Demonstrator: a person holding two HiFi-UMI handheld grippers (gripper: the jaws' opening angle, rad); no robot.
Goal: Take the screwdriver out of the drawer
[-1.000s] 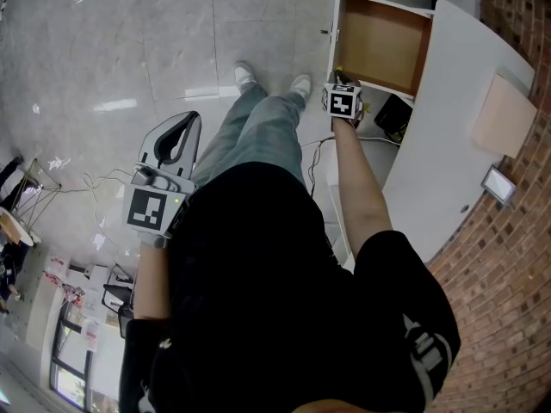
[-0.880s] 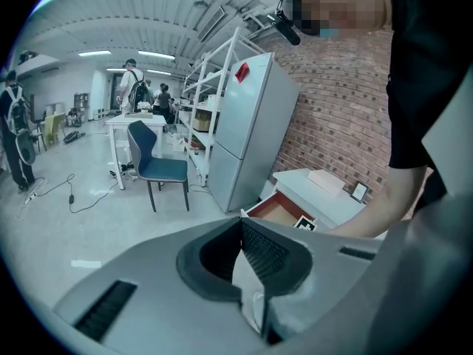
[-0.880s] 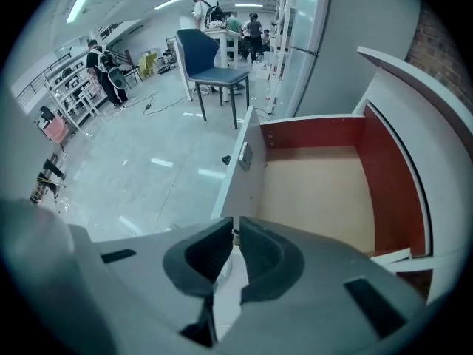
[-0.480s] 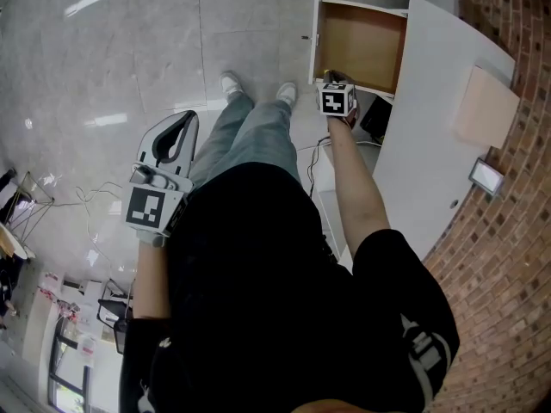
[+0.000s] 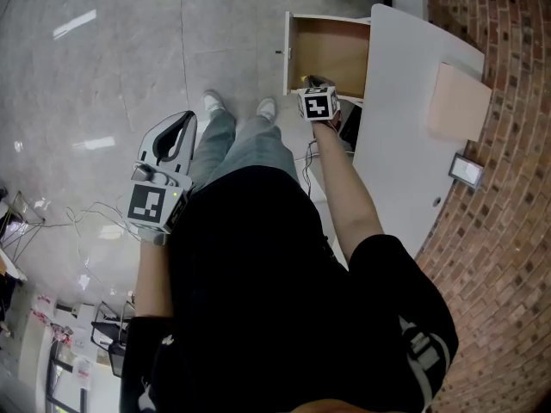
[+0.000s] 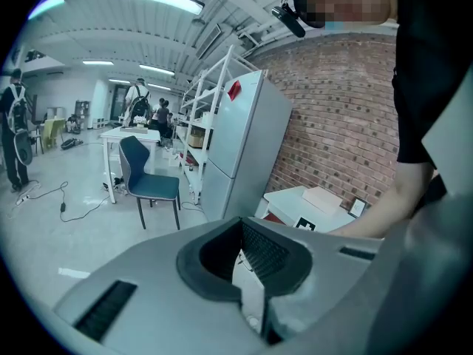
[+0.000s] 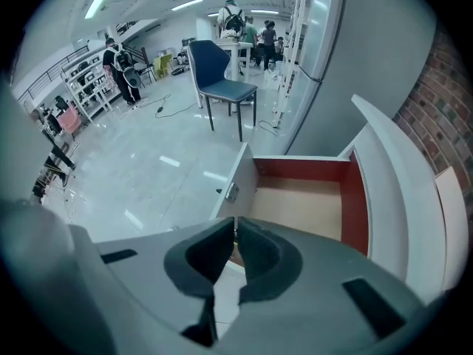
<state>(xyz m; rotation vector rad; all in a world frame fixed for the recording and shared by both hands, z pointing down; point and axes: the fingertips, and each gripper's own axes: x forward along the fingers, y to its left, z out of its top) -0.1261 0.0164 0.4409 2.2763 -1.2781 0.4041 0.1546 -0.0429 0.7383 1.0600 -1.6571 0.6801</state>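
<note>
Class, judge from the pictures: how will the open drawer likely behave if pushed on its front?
The drawer probably slides shut easily: its visible floor looks bare, so little load. Its board walls look rigid, unlikely to flex. Pulled far out of the white desk, it may sag if pressed down.

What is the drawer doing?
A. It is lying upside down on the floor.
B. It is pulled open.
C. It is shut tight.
B: the drawer sticks out from the white desk, and you can see its wooden bottom.
</note>
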